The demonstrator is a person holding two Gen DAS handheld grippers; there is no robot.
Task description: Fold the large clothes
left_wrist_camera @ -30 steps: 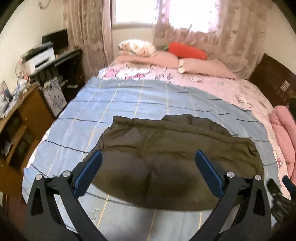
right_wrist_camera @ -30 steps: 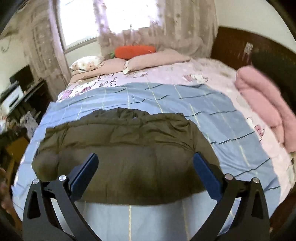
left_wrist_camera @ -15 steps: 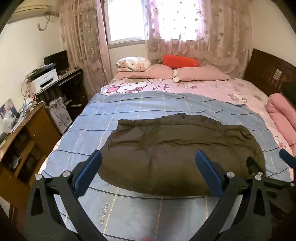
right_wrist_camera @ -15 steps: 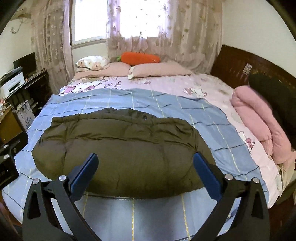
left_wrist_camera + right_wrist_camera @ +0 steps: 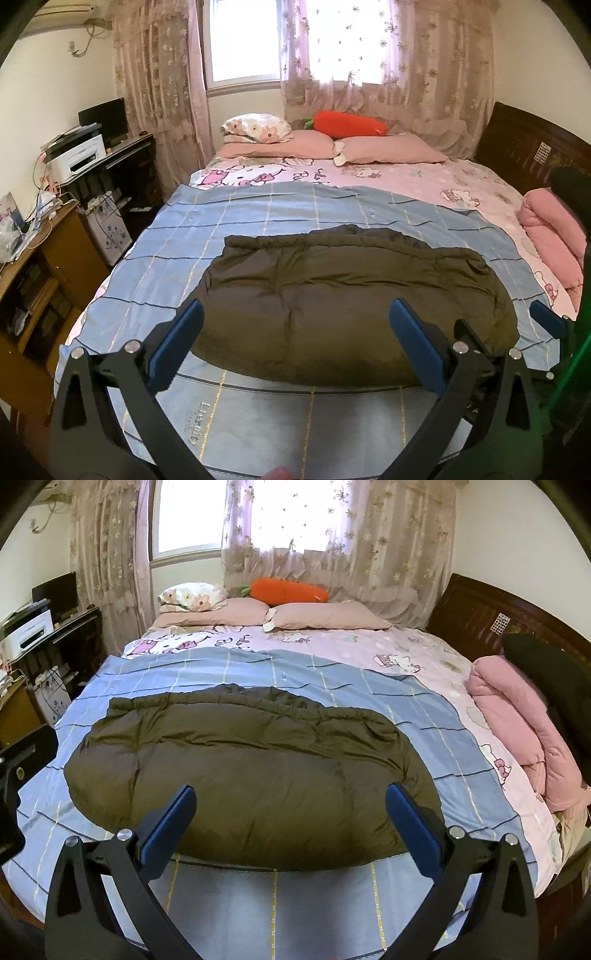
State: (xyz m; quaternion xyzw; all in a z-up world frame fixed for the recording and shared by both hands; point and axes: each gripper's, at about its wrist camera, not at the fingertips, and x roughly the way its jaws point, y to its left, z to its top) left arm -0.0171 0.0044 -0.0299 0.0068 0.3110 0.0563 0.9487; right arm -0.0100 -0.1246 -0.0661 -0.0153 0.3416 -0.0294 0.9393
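Observation:
A dark olive padded jacket (image 5: 351, 302) lies folded flat on the blue checked bedspread (image 5: 258, 218); it also shows in the right wrist view (image 5: 251, 768). My left gripper (image 5: 295, 343) is open and empty, held above the near edge of the jacket. My right gripper (image 5: 288, 823) is open and empty, also above the jacket's near edge. The right gripper's blue tip shows at the right edge of the left wrist view (image 5: 550, 321).
Pink pillows (image 5: 388, 149) and an orange carrot cushion (image 5: 347, 125) lie at the bed's head. A rolled pink quilt (image 5: 517, 723) and a dark headboard (image 5: 480, 613) are at the right. A desk with a printer (image 5: 77, 158) stands at the left.
Both grippers have pulled back and risen from the jacket, so more of the room and bed shows. The jacket has not moved. Both stay open.

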